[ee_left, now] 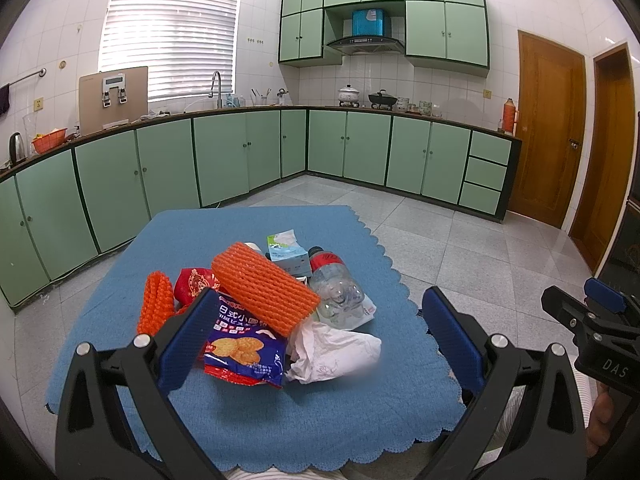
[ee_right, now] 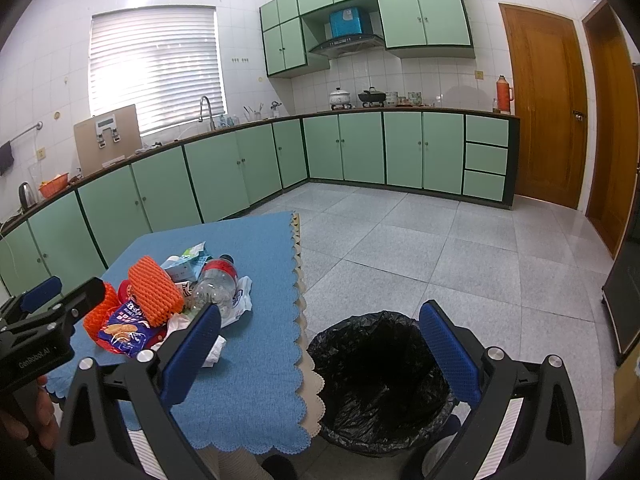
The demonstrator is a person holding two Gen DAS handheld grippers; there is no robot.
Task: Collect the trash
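On the blue cloth [ee_left: 248, 420] sits a trash heap: orange foam net [ee_left: 266, 288], snack bag [ee_left: 244, 354], clear bottle [ee_left: 336, 290], crumpled paper [ee_left: 334, 350], carton [ee_left: 288, 254]. Left gripper [ee_left: 320, 336] hovers above heap, fingers spread, holding nothing. Right gripper [ee_right: 320, 354] also spread, empty, over black-lined bin [ee_right: 380, 384] beside the table.

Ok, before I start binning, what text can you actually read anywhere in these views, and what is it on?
"DAS": on the black body of the right claw, seen from the left wrist view.
"GenRobot.AI": on the body of the left claw, seen from the right wrist view.
"日式小圆": large white characters on the blue biscuit packet; its smaller print is unreadable.
Tissue pack, bottle label, red packet: print too small or blurred.
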